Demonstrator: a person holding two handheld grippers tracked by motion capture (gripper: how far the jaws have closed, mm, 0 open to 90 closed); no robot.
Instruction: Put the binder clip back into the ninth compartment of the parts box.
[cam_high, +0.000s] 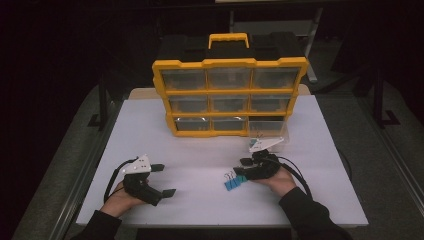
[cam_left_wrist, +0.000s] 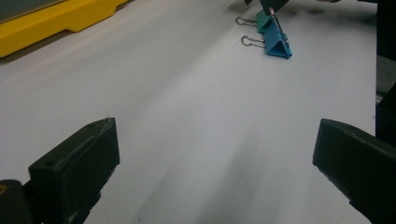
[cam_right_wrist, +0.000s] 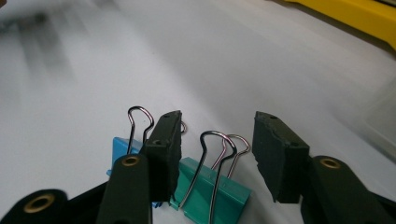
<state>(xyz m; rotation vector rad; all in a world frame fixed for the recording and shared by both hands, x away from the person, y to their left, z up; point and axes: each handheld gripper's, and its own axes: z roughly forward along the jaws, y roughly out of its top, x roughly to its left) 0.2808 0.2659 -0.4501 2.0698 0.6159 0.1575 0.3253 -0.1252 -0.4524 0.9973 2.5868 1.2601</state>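
Two binder clips lie side by side on the white table (cam_high: 200, 150), a teal one (cam_right_wrist: 210, 196) and a blue one (cam_right_wrist: 122, 149); in the high view they form a small blue patch (cam_high: 233, 182). My right gripper (cam_right_wrist: 217, 154) is open and low over them. Its jaws stand on either side of the teal clip's wire handles, and its left jaw hides part of the blue clip. My left gripper (cam_high: 163, 180) rests open at the table's front left, nothing between its jaws. From the left gripper view (cam_left_wrist: 219, 149) the blue clip (cam_left_wrist: 276, 41) and the teal clip (cam_left_wrist: 262, 21) lie far ahead.
A yellow organiser box (cam_high: 230, 95) with several clear drawers stands upright at the back middle. Its bottom-right drawer (cam_high: 266, 131) is pulled out toward me, just beyond the right gripper. Bare white table lies between the two grippers.
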